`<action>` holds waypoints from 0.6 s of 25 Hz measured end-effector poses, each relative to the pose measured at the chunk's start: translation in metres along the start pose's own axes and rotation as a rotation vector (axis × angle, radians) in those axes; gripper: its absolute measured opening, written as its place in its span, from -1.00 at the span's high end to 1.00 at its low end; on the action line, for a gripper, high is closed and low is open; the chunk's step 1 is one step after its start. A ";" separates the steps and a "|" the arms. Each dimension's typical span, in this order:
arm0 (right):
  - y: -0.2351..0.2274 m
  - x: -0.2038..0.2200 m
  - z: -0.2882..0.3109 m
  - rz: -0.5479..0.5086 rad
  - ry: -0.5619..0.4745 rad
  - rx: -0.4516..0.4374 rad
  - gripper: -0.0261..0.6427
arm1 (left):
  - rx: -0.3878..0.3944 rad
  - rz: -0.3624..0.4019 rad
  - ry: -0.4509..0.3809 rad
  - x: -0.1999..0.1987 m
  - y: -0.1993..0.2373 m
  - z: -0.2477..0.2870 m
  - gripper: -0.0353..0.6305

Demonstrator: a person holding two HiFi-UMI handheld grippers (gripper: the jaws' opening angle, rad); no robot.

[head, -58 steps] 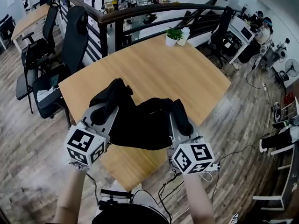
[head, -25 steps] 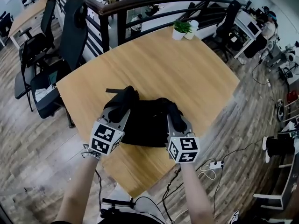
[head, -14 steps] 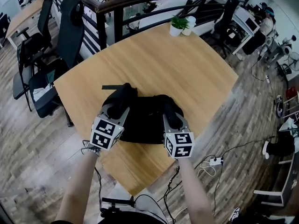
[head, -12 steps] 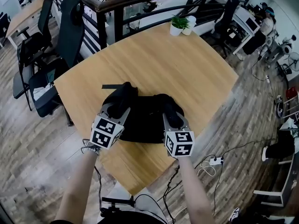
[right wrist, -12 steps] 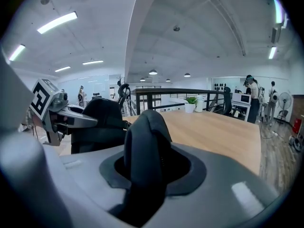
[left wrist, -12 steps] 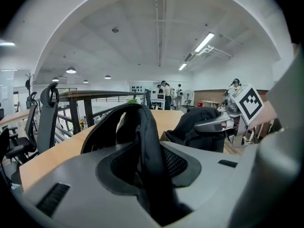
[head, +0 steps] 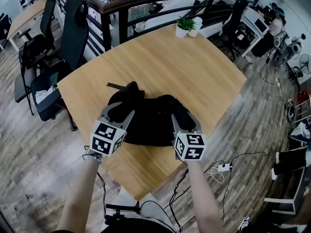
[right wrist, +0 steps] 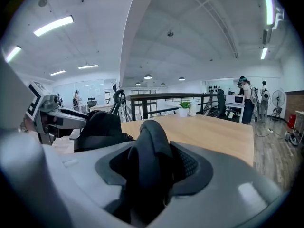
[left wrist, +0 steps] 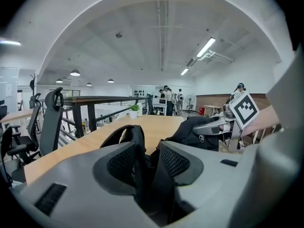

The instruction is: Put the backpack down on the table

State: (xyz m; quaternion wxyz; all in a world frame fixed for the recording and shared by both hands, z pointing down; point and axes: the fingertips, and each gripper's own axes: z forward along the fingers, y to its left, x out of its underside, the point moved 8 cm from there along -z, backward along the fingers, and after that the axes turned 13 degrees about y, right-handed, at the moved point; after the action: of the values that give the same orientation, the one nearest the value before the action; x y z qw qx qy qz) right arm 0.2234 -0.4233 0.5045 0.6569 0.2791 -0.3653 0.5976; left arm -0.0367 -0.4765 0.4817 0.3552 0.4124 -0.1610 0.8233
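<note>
The black backpack [head: 149,123] lies flat on the near part of the wooden table [head: 170,67]. My left gripper [head: 121,108] is at its left shoulder strap [left wrist: 137,144], my right gripper [head: 179,115] at the right strap [right wrist: 149,144]. Both sets of jaws have just been opening. In the left gripper view the strap leans on one pad, with a gap to the other pad, inside the left gripper [left wrist: 142,158]. In the right gripper view the thick padded strap stands loosely inside the right gripper [right wrist: 156,165]. Neither pair of pads presses on its strap.
A small potted plant [head: 182,27] and a white cup [head: 196,25] stand at the table's far corner. Black office chairs [head: 73,38] stand left of the table, a dark railing [head: 146,6] behind it. Cables [head: 221,169] lie on the floor by the near right edge.
The backpack came down from the air and now rests on the table. Both grippers' jaws have spread apart around the straps, and the hands have hardly shifted since.
</note>
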 end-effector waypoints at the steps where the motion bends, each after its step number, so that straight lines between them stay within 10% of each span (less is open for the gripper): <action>1: 0.000 -0.001 -0.003 0.000 -0.005 0.003 0.31 | -0.006 0.009 -0.007 -0.003 -0.001 -0.004 0.43; 11: 0.002 -0.020 -0.049 -0.073 -0.092 0.037 0.32 | -0.026 -0.012 -0.117 -0.024 -0.018 -0.059 0.78; 15: 0.007 -0.025 -0.070 -0.111 -0.111 0.072 0.87 | -0.002 -0.013 -0.138 -0.028 -0.028 -0.082 0.88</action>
State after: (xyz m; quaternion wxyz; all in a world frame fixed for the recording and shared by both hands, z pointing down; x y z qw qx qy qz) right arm 0.2264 -0.3810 0.4429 0.6573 0.3550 -0.3633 0.5567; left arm -0.0511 -0.4241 0.4089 0.3491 0.4689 -0.1831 0.7904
